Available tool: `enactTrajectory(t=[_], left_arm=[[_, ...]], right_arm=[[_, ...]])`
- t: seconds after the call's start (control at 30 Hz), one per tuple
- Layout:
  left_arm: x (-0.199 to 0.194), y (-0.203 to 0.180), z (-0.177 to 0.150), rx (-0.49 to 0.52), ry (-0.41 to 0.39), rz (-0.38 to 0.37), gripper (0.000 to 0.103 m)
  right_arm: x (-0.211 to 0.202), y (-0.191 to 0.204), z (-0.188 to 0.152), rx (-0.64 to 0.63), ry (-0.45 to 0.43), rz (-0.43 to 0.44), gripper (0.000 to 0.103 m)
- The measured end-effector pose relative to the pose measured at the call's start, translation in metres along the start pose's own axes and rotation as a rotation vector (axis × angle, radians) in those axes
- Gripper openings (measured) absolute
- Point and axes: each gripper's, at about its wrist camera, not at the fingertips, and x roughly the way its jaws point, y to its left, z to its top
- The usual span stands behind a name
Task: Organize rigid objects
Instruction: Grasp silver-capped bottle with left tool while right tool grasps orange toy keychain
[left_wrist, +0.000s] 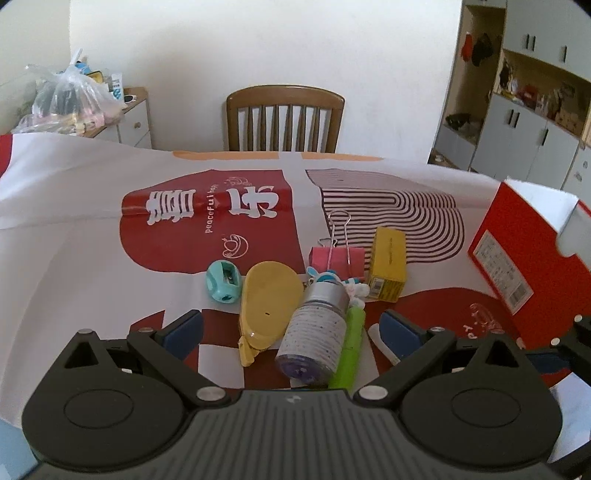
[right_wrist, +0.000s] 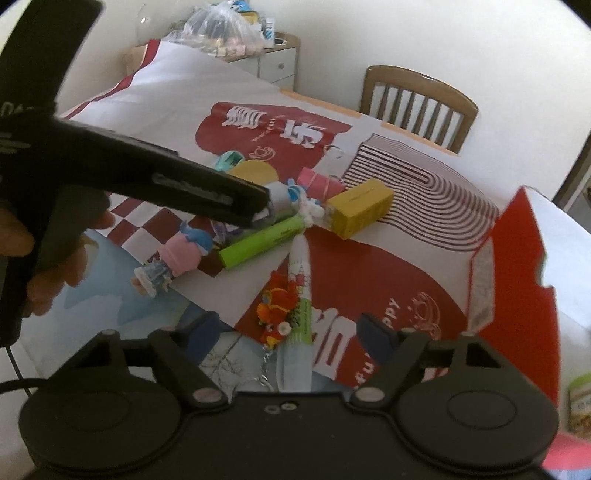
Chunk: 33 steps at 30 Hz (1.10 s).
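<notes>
Both tongs hang spread over the cluttered table.
Left tongs stand apart around a speckled bottle; right tongs gape, empty, over a white pen; beyond, a yellow box, then the red carton.

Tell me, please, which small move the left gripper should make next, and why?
Probably lower the left gripper a little further and close on the small bottle. Its open jaws already stand on either side of the bottle, which lies between the yellow case and the green marker, and the pads do not touch it yet.
</notes>
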Motion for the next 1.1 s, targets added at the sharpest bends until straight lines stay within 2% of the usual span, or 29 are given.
enactTrajectory(t=[0.1,0.17,0.2,0.27,0.4,0.47,0.7,0.77,0.9,1.0,1.03,1.1], left_arm=[[0.004,-0.005,-0.001,0.033,-0.005,-0.008,0.099],[0.007,-0.01,-0.001,0.062,-0.003,-0.013,0.087],[0.009,-0.012,-0.001,0.075,0.001,-0.013,0.084],[0.013,-0.016,-0.002,0.095,0.005,-0.013,0.072],[0.019,-0.018,-0.002,0.104,0.014,-0.015,0.063],[0.023,-0.017,-0.002,0.1,0.023,-0.017,0.055],[0.03,-0.018,-0.002,0.111,0.027,-0.018,0.051],[0.03,-0.019,-0.003,0.116,0.028,-0.02,0.044],[0.031,-0.023,-0.003,0.129,0.028,-0.008,0.043],[0.03,-0.024,-0.003,0.13,0.028,-0.004,0.043],[0.03,-0.024,-0.003,0.129,0.028,-0.004,0.043],[0.03,-0.024,-0.003,0.127,0.031,-0.003,0.042]], right_arm=[[0.006,0.006,0.003,-0.028,0.004,0.005,0.071],[0.01,0.009,0.004,-0.044,0.011,0.008,0.07],[0.012,0.009,0.004,-0.048,0.013,0.011,0.068],[0.015,0.012,0.004,-0.063,0.016,0.005,0.062],[0.02,0.016,0.005,-0.096,0.024,-0.008,0.057],[0.021,0.018,0.004,-0.116,0.02,-0.016,0.054],[0.026,0.021,0.006,-0.137,0.015,-0.036,0.047],[0.027,0.022,0.006,-0.144,0.014,-0.046,0.044],[0.03,0.022,0.006,-0.159,0.019,-0.082,0.037],[0.029,0.021,0.006,-0.154,0.015,-0.076,0.035],[0.027,0.022,0.006,-0.155,0.01,-0.079,0.029],[0.025,0.022,0.007,-0.152,0.004,-0.077,0.028]])
